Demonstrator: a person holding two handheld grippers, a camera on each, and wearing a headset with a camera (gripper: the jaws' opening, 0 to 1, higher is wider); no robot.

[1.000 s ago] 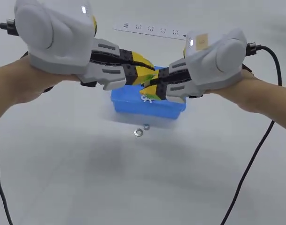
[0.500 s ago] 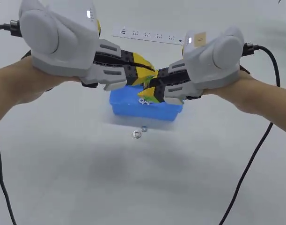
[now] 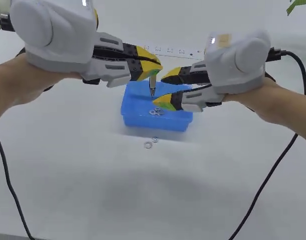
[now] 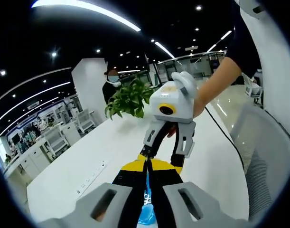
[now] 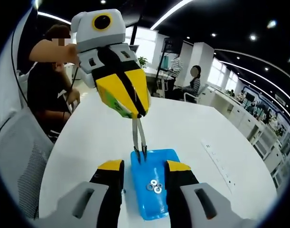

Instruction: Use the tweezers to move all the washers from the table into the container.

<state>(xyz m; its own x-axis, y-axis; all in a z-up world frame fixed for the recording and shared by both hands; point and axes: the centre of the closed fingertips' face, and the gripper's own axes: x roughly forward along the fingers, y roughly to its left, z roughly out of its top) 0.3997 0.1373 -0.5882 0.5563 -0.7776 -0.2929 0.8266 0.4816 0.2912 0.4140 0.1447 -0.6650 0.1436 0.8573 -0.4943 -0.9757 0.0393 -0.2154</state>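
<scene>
Two washers lie on the white table, close together and just in front of the blue container, on the side nearer the person. A small cluster of washers already sits on the container floor.

Above the container's open top the tweezers hang nearly upright, tips down and clear of the cluster. No washer can be made out between the tips. The left gripper is clenched on the tweezers' upper end, yellow jaws pressed together. The right gripper faces it from the other side, jaws spread and empty, one above and one below the level of the tweezer tips.

The step in hand looks like the gap between a drop-off and the next pick, with the task partly done and two washers to go. The next move likely calls for carrying the tweezers over the near wall, lowering the tips to the table beside one washer, and pinching its thin edge without nudging its neighbour. A flat washer on a smooth top may slide away instead of lifting.
</scene>
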